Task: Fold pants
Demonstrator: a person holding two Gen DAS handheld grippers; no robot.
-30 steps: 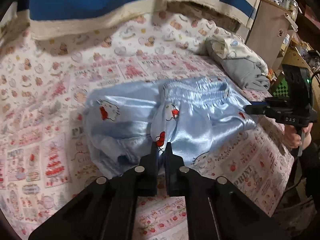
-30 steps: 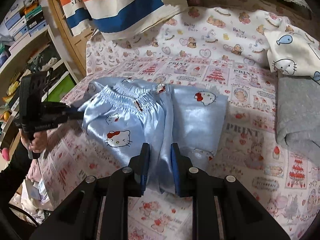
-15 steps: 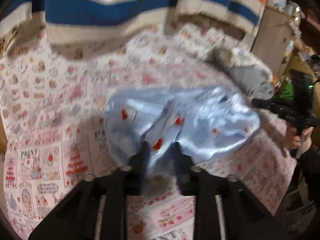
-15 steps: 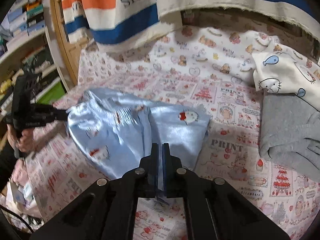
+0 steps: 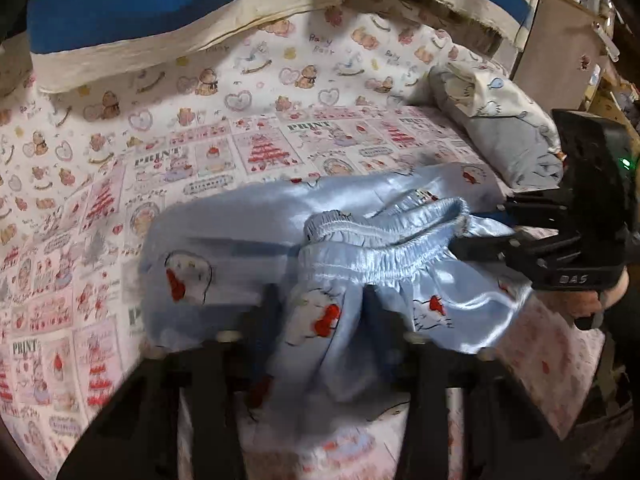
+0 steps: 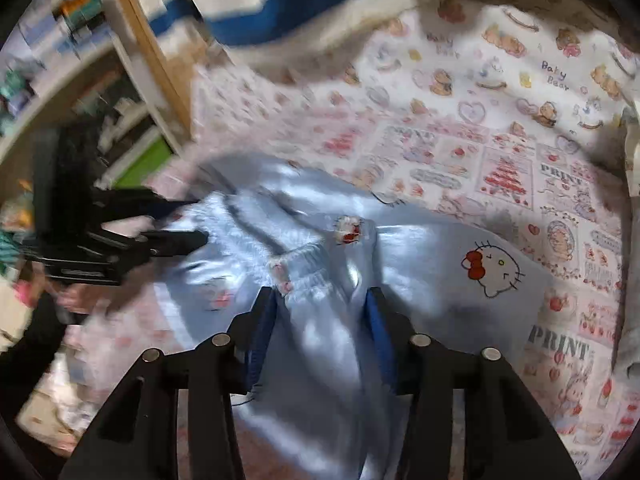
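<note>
Light blue satin pants (image 5: 248,248) with Hello Kitty prints lie bunched on the printed bed sheet; they also show in the right wrist view (image 6: 432,276). The elastic waistband (image 5: 384,248) is folded over toward the middle. My left gripper (image 5: 324,304) is open, its jaws either side of a hanging fold of the pants. My right gripper (image 6: 320,304) is open too, with fabric lying loose between its blue pads (image 6: 262,332). Each gripper shows in the other's view, the right (image 5: 576,236) at the waistband end, the left (image 6: 120,236) at the far side.
A folded grey and white garment pile (image 5: 500,128) lies at the bed's right side. A striped blue, white and orange blanket (image 5: 168,4) hangs over the bed's far edge. Wooden shelves (image 6: 80,80) with clutter stand beside the bed.
Both grippers have opened and released the fabric. The waistband end has been carried over and dropped onto the pants, which now lie more bunched. Both cameras sit closer to the cloth.
</note>
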